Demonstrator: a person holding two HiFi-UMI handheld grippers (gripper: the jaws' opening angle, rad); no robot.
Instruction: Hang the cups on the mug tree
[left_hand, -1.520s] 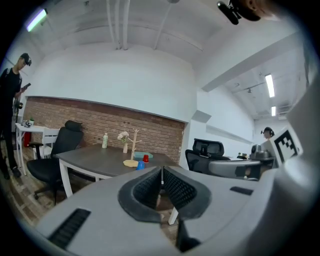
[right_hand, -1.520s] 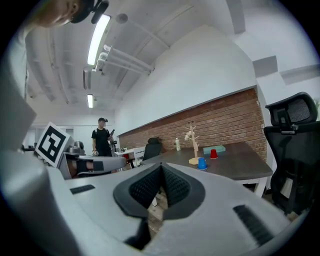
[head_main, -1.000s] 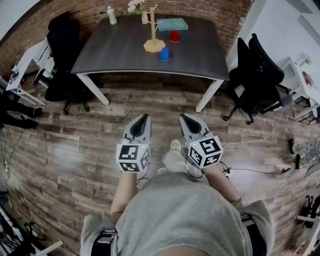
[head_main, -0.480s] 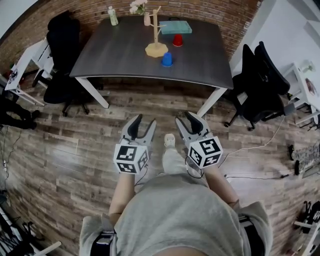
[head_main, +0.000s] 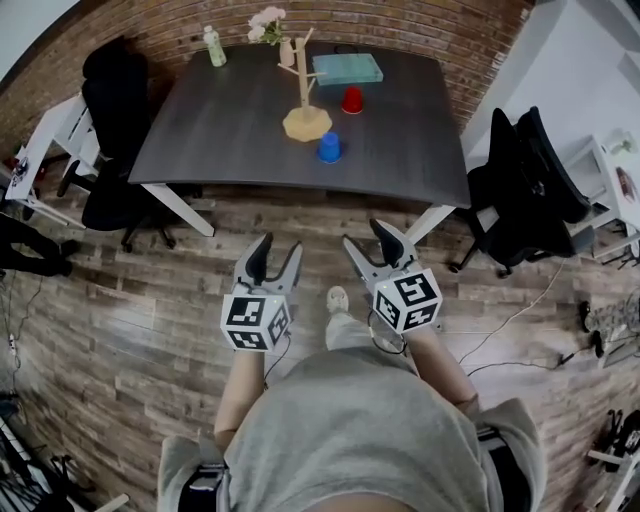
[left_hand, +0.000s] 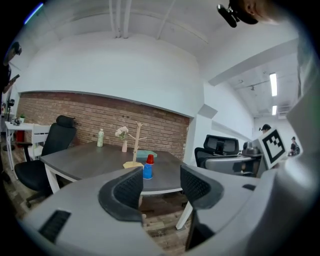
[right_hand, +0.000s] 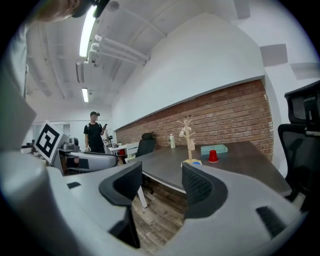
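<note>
Jaws of left gripper (head_main: 278, 247), right gripper (head_main: 365, 236) just opened, empty; grey table (head_main: 230, 110), brick wall (head_main: 420, 28).

Office, open-plan.
- Dark desk (head_main: 230, 130) on white legs, set against a brick wall (head_main: 430, 30).
- Black swivel chairs: one at the left (head_main: 112, 85), one at the right (head_main: 535, 170).
- White side desk (head_main: 40, 150).
- Wood-plank floor (head_main: 120, 300).
- White ceiling with strip lights (right_hand: 89, 30).
- Standing person (right_hand: 94, 131) among more desks beyond.

The right gripper (right_hand: 161, 184) has just been opening its jaws, nothing between them. Beyond, the mug tree (right_hand: 188, 137) stands on the table (right_hand: 250, 165), a red cup (right_hand: 213, 156) right of it.
</note>
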